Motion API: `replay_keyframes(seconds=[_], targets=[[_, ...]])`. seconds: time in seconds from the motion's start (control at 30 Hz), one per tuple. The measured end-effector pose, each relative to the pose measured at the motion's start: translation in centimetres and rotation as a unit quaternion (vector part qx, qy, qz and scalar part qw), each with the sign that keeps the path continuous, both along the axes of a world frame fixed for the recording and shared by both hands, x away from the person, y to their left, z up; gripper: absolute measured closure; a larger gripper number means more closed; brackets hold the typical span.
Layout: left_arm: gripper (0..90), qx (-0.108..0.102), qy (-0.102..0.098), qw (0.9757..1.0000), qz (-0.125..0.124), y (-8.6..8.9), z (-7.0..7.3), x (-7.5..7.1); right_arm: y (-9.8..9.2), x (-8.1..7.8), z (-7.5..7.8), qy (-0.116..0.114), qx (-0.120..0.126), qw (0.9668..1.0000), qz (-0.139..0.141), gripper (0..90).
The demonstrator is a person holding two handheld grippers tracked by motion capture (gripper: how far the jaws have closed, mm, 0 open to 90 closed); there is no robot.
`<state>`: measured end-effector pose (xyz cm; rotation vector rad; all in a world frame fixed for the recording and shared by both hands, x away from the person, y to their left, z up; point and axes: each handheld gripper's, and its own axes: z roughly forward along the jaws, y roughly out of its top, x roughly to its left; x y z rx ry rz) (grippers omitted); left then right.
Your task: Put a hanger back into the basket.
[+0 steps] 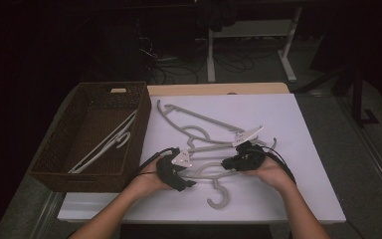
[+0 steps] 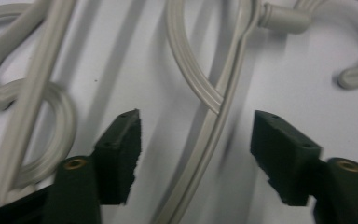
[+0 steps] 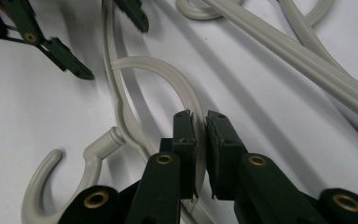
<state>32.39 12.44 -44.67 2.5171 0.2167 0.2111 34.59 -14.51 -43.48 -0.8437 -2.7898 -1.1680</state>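
Two claws work one unlabelled hanger (image 1: pixel 214 175): right claw (image 3: pixel 200 122) pinches it, left claw (image 2: pixel 196 149) straddles it apart.

- The hangers (image 1: pixel 206 130) were pale grey plastic.
- The table (image 1: pixel 303 169) was plain white, with a light wood edge.
- The basket (image 1: pixel 64 149) was dark brown woven wicker.
- Both grippers, left (image 1: pixel 189 183) and right (image 1: pixel 225 163), were black.

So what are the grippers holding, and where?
The right gripper pinches the nearest hanger by its thin curved inner bar. The left gripper straddles the shoulder, gripping nothing.
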Motion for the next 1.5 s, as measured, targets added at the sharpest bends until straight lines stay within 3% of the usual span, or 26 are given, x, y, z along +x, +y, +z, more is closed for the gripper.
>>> replay_keyframes(seconds=[0.13, 0.27, 0.47, 0.6, 0.8, 0.9, 0.97, 1.17, 1.37, 1.5], targets=[[48.7, 0.000, -0.012, 0.9999, -0.009, -0.1, 0.1, -0.1, -0.1, 0.1, 0.2, 0.001, 0.015, 0.9999, 0.001, 82.2], [58.0, -0.001, -0.010, 0.9998, -0.019, -0.3, 0.1, -0.2, -0.2, 0.1, 0.4, 0.001, 0.023, 0.9997, 0.001, 82.3], [73.7, 0.016, -0.037, 0.9986, -0.035, -0.4, 0.3, -0.5, -0.1, 0.2, 0.4, 0.002, 0.023, 0.9997, 0.003, 82.3], [75.8, 0.021, -0.042, 0.9977, -0.049, -0.4, 0.3, -0.7, 0.0, 0.1, 0.4, -0.002, 0.021, 0.9998, 0.006, 82.1], [80.9, 0.017, -0.033, 0.9961, -0.080, -0.6, 0.5, -1.1, 0.0, 0.2, 0.5, -0.010, 0.022, 0.9997, 0.007, 80.9], [81.7, 0.015, -0.033, 0.9960, -0.082, -0.6, 0.8, -1.2, -0.1, 0.4, 0.5, -0.010, 0.024, 0.9996, 0.005, 79.7], [81.8, 0.009, -0.031, 0.9967, -0.074, -0.6, 1.1, -1.2, -0.2, 0.4, 0.6, -0.012, 0.030, 0.9995, 0.002, 76.7], [82.0, -0.002, -0.024, 0.9984, -0.052, -0.1, 1.9, -0.8, -1.1, -0.1, 2.2, -0.051, 0.061, 0.9963, -0.032, 53.8], [82.0, -0.016, -0.008, 0.9998, -0.008, 0.3, 4.2, -0.4, -3.4, -1.4, 3.9, -0.075, 0.081, 0.9909, -0.077, 42.7], [82.0, -0.030, -0.002, 0.9995, 0.013, 0.6, 6.0, 0.0, -5.1, -2.6, 4.7, -0.094, 0.086, 0.9868, -0.099, 38.9]])
